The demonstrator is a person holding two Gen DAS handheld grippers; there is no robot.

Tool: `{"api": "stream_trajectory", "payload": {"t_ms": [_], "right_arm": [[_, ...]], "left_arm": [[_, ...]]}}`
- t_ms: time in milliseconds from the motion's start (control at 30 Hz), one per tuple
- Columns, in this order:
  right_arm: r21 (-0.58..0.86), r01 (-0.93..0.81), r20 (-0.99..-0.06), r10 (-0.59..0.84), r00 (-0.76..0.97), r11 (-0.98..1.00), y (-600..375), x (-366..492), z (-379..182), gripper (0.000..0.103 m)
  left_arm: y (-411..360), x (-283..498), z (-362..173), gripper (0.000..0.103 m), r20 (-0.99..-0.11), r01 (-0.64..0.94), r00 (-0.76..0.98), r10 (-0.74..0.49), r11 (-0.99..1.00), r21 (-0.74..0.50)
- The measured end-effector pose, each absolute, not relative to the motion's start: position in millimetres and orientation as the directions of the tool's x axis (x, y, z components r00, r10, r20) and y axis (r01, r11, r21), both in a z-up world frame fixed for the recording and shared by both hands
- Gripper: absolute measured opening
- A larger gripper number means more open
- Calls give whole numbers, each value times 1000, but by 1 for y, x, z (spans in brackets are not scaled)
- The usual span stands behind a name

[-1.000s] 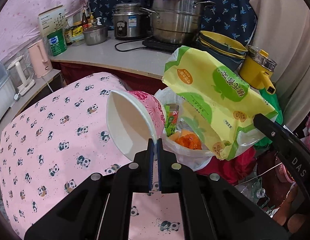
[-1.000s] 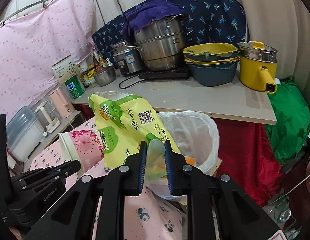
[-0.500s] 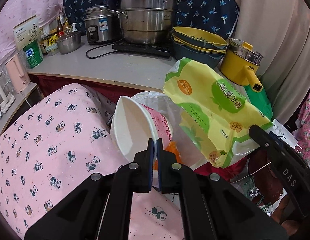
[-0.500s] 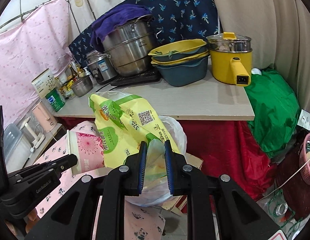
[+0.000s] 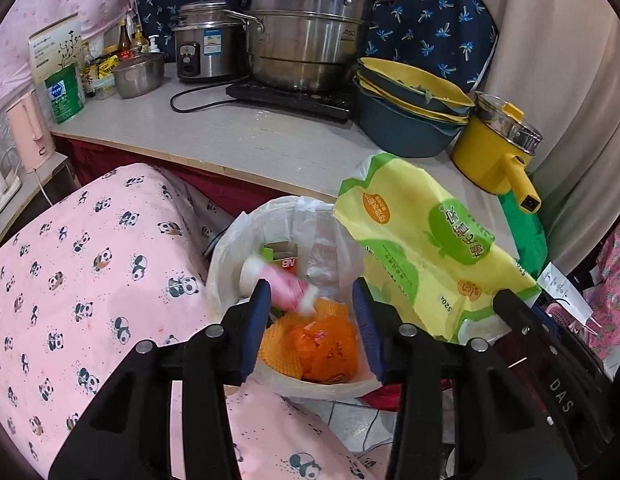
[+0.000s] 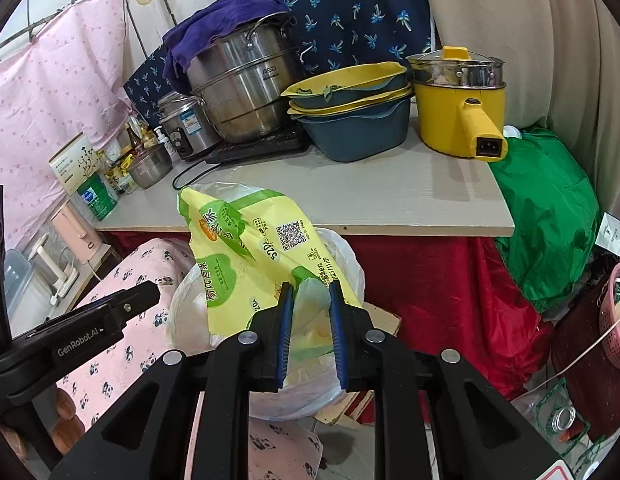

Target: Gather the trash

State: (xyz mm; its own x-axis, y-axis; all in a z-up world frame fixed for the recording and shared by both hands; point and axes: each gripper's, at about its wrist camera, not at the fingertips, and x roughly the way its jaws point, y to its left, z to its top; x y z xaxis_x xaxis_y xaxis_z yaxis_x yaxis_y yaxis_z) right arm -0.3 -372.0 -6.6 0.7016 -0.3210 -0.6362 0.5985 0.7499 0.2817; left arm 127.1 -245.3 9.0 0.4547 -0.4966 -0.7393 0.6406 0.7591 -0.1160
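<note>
Grey countertop (image 5: 245, 140): steel steamer pot (image 5: 310, 40), rice cooker (image 5: 203, 42), stacked basins (image 5: 406, 116), yellow pot (image 5: 494, 148).

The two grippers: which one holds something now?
The right gripper: it pinches the yellow-green bag over the bin. The left gripper has just opened; the pink cup lies loose in the bin.

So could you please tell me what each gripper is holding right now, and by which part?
The left gripper holds nothing. The right gripper pinches the yellow-green plastic package at its crumpled lower end.
</note>
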Motion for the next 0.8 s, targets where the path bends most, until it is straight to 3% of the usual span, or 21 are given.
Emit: {"api": "stream_trajectory", "payload": {"t_ms": [267, 533, 800], "right_arm": [[273, 564, -645, -287, 708, 779, -365, 31, -12, 18], [264, 548, -650, -274, 709, 794, -354, 48, -14, 38], [262, 534, -635, -273, 723, 804, -345, 42, 0, 48]], "left_arm": [[-224, 141, 4, 48, -743, 576, 504, -441, 812, -92], [-206, 144, 5, 60, -725, 530, 569, -389, 847, -38], [-197, 137, 9, 66, -718, 514, 590, -370, 858, -20]]}}
